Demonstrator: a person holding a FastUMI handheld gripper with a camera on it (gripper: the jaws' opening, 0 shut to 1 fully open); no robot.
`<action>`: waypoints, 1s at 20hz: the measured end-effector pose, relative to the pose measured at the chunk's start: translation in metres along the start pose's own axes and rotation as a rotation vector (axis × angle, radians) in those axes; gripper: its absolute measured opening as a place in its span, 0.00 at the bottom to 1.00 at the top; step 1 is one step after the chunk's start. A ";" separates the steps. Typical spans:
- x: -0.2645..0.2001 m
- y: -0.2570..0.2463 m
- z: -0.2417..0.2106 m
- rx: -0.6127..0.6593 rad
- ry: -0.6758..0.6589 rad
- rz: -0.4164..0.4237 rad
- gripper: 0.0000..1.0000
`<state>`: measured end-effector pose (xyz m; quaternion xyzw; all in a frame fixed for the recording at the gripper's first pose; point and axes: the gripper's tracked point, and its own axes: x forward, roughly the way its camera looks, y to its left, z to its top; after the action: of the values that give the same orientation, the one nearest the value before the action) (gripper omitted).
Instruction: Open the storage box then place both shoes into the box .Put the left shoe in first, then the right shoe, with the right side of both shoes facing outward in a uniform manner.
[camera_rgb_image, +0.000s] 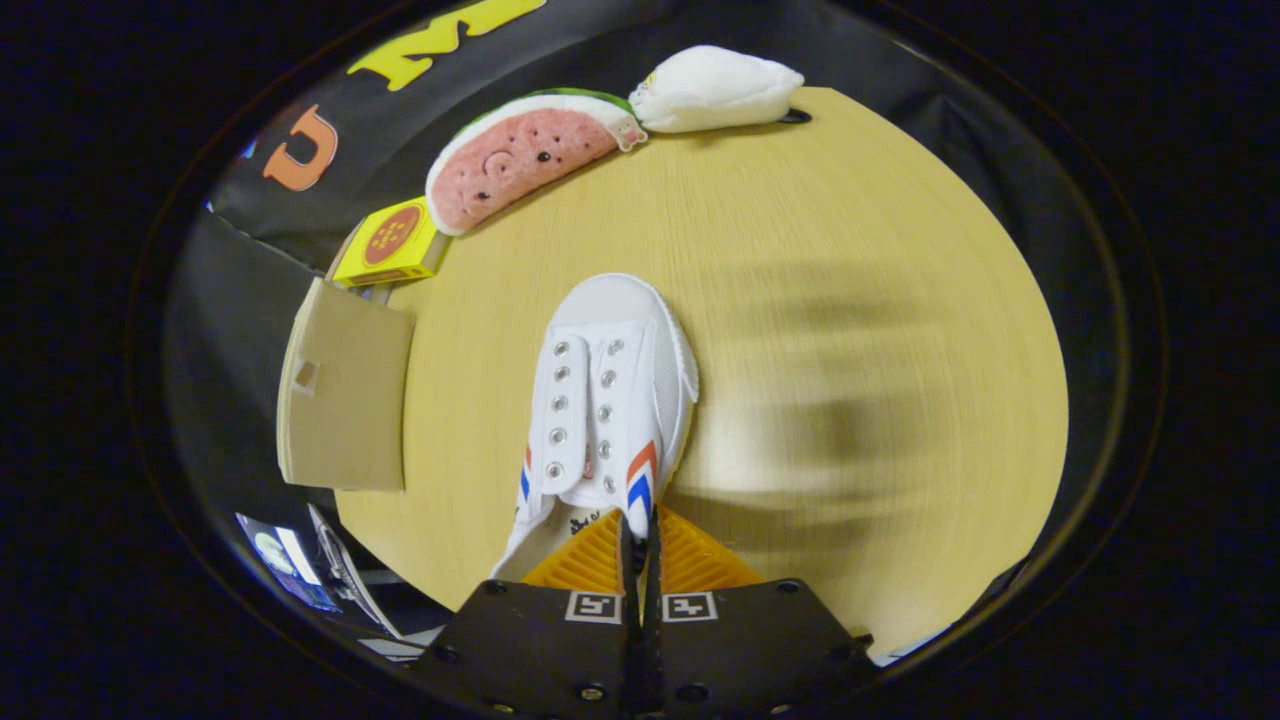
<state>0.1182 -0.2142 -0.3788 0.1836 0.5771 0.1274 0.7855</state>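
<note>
A white canvas shoe with red and blue chevron stripes and no laces hangs toe-forward above the wooden table. My gripper is shut on the shoe, its two fingers pressed together on the collar edge at the heel end. A tan cardboard storage box stands to the left of the shoe at the table's edge, with a flat panel and a small cutout facing me. I cannot tell whether its lid is open.
Beyond the shoe, at the far side of the table, lie a watermelon-slice plush and a white plush. A small yellow box sits just behind the cardboard box. A blurred shadow falls on the table to the right.
</note>
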 end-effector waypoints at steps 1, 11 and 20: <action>-0.007 0.010 0.002 0.005 -0.015 0.012 0.00; -0.072 0.168 0.027 -0.074 -0.148 0.026 0.00; -0.046 0.344 0.026 -0.122 -0.169 0.026 0.00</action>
<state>0.1329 0.0725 -0.1829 0.1532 0.4974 0.1566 0.8394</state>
